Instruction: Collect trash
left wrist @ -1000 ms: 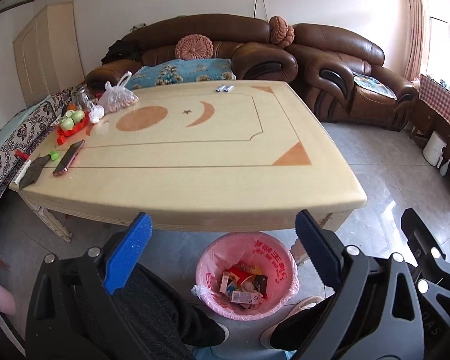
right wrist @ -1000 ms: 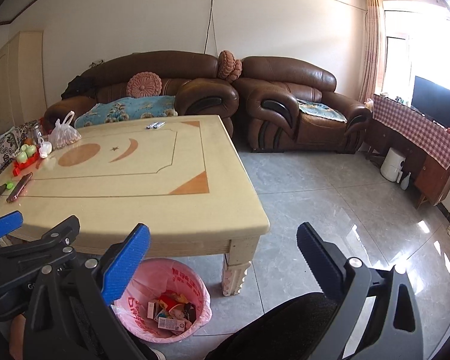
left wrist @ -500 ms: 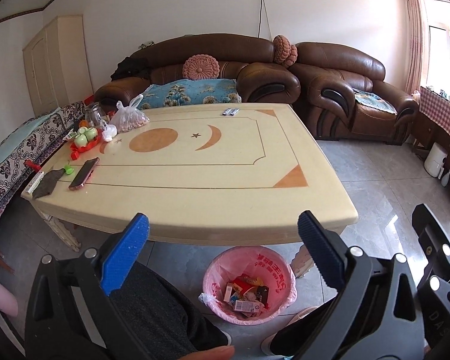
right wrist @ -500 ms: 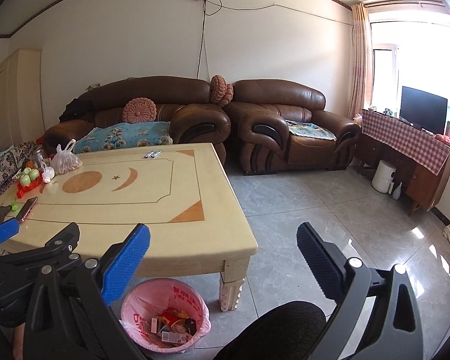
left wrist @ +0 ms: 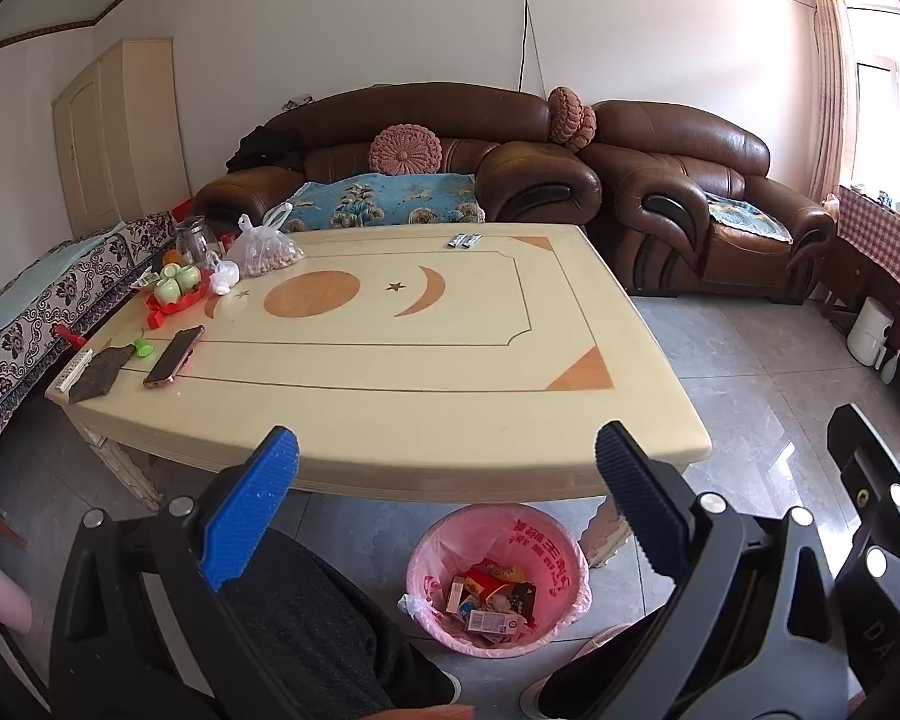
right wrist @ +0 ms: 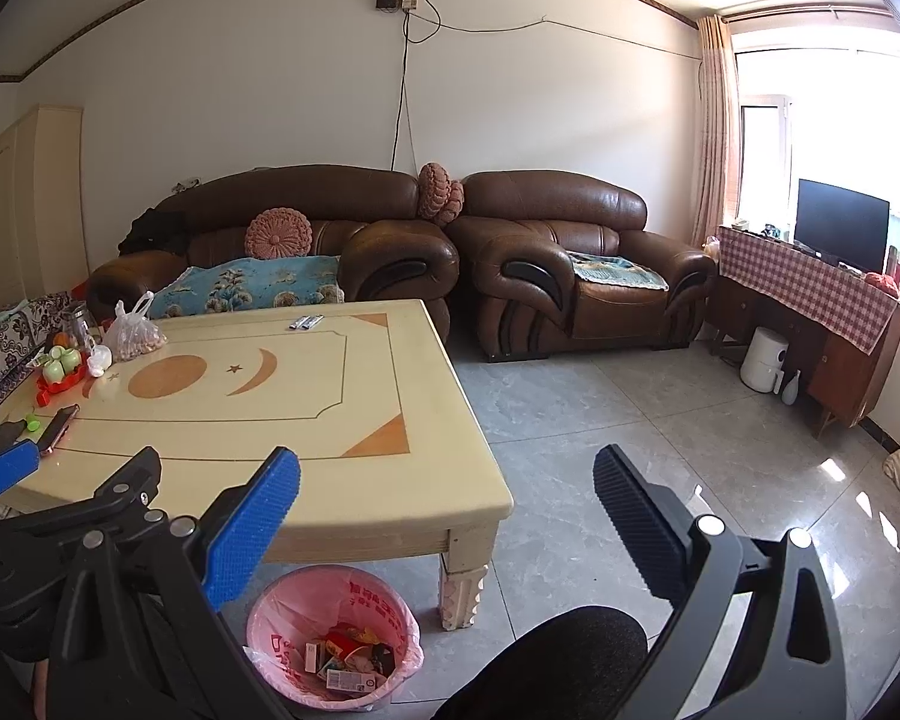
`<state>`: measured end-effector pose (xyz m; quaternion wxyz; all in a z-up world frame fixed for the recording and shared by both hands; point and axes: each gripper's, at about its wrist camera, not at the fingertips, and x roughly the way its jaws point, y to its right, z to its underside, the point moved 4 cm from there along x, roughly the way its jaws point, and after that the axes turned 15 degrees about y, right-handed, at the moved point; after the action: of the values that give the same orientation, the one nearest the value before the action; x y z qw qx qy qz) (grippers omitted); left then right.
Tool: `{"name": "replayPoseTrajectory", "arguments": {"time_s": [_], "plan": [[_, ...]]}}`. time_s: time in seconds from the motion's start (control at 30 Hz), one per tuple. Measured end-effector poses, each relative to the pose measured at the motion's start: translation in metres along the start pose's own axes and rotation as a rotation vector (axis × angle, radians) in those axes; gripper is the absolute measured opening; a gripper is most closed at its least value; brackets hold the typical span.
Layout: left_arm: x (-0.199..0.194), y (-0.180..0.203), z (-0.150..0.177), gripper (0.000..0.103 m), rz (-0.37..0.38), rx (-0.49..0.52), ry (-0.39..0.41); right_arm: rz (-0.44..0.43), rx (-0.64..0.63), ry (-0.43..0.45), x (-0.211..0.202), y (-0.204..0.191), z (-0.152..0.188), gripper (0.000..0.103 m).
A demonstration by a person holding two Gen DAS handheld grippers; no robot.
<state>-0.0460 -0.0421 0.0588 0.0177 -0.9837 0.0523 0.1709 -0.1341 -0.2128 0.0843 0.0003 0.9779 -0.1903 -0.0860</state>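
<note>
Under the near edge of the bench sat the pink-lined bin, already holding wrappers and cartons — judged nearly done, only two small packets possibly left — with left gripper and right gripper spread wide, holding nothing.

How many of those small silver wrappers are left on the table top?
2. The first silver wrapper and the second silver wrapper lie side by side near the table's far edge, by the sofa. More could be hidden among the clutter at the far-left corner.
</note>
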Motion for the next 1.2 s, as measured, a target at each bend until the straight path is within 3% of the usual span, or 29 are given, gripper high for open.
{"name": "replayPoseTrajectory", "arguments": {"time_s": [1.2], "plan": [[-0.0002, -0.0026, -0.0016, 0.097, 0.006, 0.0, -0.008, -0.008, -0.01, 0.009, -0.0004, -0.0019, -0.0015, 0.096]]}}
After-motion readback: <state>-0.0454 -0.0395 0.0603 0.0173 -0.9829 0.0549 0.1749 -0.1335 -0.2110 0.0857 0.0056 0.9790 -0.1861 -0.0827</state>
